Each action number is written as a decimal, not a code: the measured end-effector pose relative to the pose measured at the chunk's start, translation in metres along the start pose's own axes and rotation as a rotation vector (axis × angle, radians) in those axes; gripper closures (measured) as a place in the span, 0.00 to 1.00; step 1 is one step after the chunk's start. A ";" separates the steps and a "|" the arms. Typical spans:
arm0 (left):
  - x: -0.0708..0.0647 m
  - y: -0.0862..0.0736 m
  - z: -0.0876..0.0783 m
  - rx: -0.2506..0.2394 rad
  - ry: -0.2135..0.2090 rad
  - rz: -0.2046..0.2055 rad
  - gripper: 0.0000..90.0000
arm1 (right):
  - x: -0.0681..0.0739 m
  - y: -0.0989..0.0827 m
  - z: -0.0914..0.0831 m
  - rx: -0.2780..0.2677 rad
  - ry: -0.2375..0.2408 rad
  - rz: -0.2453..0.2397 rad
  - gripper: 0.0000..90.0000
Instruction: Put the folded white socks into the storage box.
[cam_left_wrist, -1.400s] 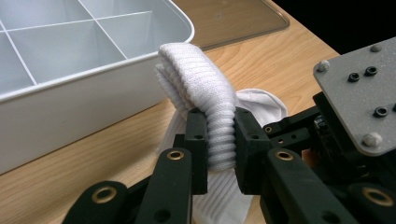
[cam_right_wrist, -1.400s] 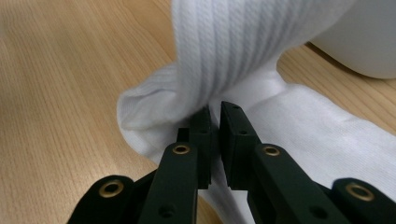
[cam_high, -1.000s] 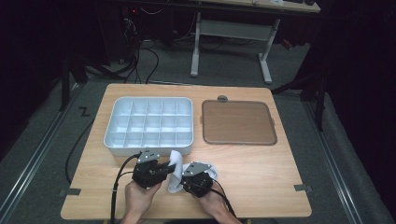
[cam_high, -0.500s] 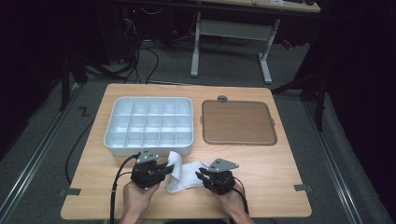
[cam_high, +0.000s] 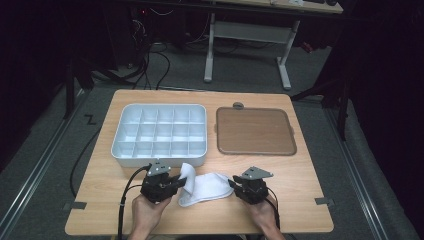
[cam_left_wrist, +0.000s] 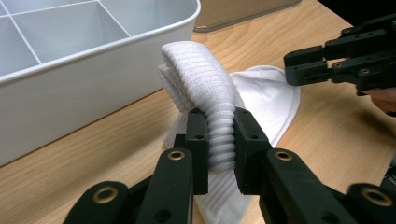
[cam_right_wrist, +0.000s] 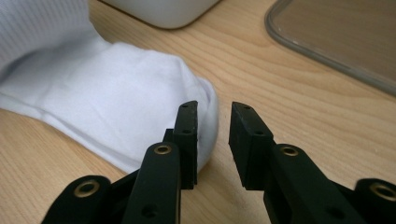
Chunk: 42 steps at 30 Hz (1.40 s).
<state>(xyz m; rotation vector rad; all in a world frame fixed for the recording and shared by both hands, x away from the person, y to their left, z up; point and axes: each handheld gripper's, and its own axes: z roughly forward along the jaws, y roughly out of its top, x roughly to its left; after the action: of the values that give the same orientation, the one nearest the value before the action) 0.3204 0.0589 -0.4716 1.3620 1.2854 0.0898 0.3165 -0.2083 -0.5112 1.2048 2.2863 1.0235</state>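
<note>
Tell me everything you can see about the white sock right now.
The white sock is a ribbed knit with a smoother foot part, lying on the wooden table in front of the compartment tray. Its ribbed cuff is lifted and curled over, pinched in the left claw. The toe end lies flat; the right claw sits open at its edge, not gripping.

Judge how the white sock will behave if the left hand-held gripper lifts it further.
Likely floppy: the sock bends over where the left hand-held gripper pinches its ribbed cuff. Probably light, as the raised fold stands unsupported. Slipping seems unlikely; the ribbed knit is squeezed between the pads.
</note>
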 end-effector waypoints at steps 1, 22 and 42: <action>-0.001 0.000 0.000 0.001 -0.002 0.003 0.87 | -0.001 -0.001 0.001 0.005 -0.001 -0.001 0.82; -0.007 -0.003 0.004 0.021 -0.002 0.045 0.87 | 0.011 -0.008 0.011 0.046 0.059 0.014 0.91; -0.013 -0.022 0.018 0.108 0.016 0.111 0.87 | 0.039 -0.005 0.021 0.026 0.120 0.025 0.92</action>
<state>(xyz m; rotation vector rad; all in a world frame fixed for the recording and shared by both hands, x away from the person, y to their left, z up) 0.3152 0.0311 -0.4849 1.5279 1.2426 0.1089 0.3040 -0.1685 -0.5285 1.2154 2.3879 1.1064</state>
